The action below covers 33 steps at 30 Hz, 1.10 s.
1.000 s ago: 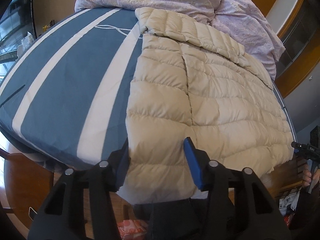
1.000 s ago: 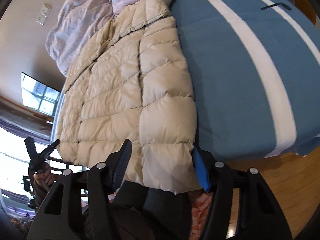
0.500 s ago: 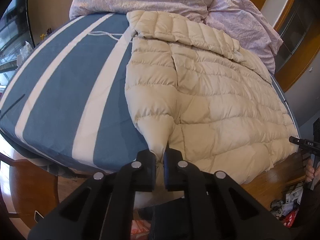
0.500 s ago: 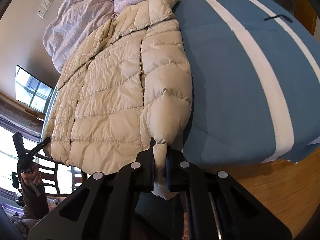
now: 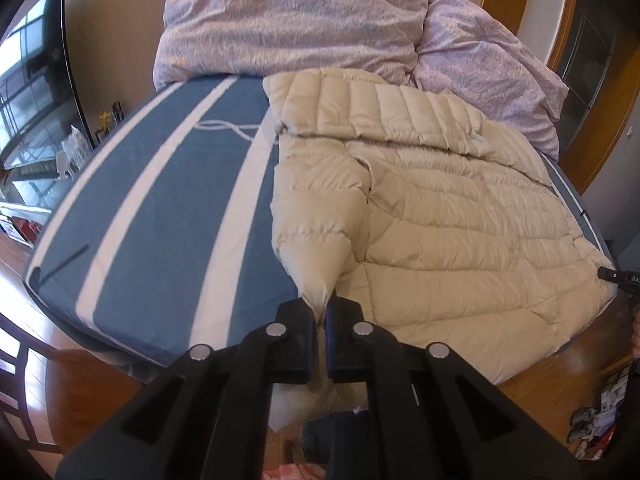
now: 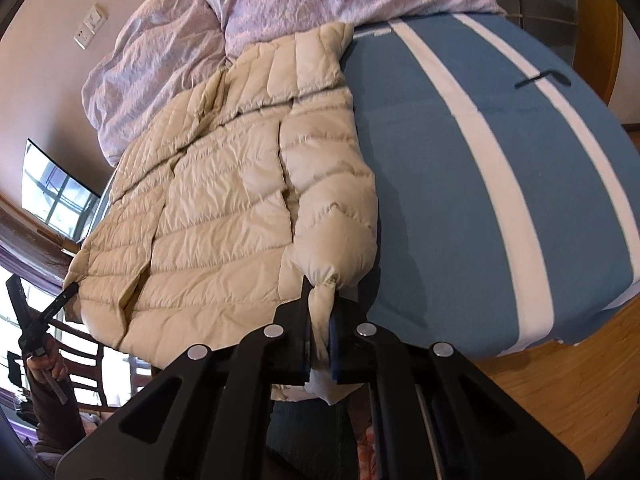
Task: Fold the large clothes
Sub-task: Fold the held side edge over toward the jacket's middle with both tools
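on the striped bed [image 5: 168, 216], each gripper [image 5: 320, 316] pinches the jacket [image 5: 440, 216].

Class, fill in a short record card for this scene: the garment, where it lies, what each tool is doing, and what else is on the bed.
garment: cream puffer jacket, quilted, spread out flat
surface: blue striped sheet on a bed
left tool: shut on a bunched corner at the jacket's near edge
right tool: shut on a bunched corner at the jacket's near edge, beside bare sheet
also on bed: lilac duvet, heaped at the far end, meeting the jacket's collar
below: wooden floor
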Available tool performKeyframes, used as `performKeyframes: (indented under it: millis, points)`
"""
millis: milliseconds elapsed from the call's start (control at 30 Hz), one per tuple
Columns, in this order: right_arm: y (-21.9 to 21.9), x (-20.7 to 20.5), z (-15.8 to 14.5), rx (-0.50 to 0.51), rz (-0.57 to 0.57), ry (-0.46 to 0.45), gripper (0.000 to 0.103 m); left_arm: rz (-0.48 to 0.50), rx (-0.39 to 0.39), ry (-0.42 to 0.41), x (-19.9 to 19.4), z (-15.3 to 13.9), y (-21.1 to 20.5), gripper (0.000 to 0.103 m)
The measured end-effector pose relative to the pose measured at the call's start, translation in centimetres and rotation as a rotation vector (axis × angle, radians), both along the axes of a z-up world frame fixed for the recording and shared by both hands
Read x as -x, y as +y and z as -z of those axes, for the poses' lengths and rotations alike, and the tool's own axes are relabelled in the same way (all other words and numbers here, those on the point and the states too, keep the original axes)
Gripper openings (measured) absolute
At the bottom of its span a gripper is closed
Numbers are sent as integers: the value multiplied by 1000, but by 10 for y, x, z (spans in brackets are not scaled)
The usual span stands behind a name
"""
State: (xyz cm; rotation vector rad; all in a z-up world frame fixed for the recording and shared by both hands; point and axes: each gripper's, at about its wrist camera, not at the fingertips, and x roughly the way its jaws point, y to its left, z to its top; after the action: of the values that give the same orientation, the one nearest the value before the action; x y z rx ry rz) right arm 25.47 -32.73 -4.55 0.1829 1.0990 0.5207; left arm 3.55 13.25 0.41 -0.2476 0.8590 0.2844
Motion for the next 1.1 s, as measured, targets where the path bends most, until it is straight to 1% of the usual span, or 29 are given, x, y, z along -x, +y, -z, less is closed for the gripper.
performKeyframes:
  millis: [133, 433, 567, 800, 1000, 1100]
  points:
    - [3, -6, -11, 4, 15, -40, 6, -6, -33, -16, -3, -9, 2, 4]
    - [20, -25, -31, 27, 23, -113, 6, -15, -142, -36, -20, -27, 1, 4]
    - [27, -38, -34, 31, 28, -130, 6, -20, -160, -37, -31, -32, 6, 4]
    - [46, -60, -36, 74, 29, -170, 6, -37, -185, -39, -56, -38, 16, 4]
    - [69, -86, -40, 126, 37, -233, 6, -58, -202, -42, -90, -44, 28, 4]
    - [81, -102, -45, 128, 48, -268, 6, -73, -210, -61, -113, -52, 36, 4]
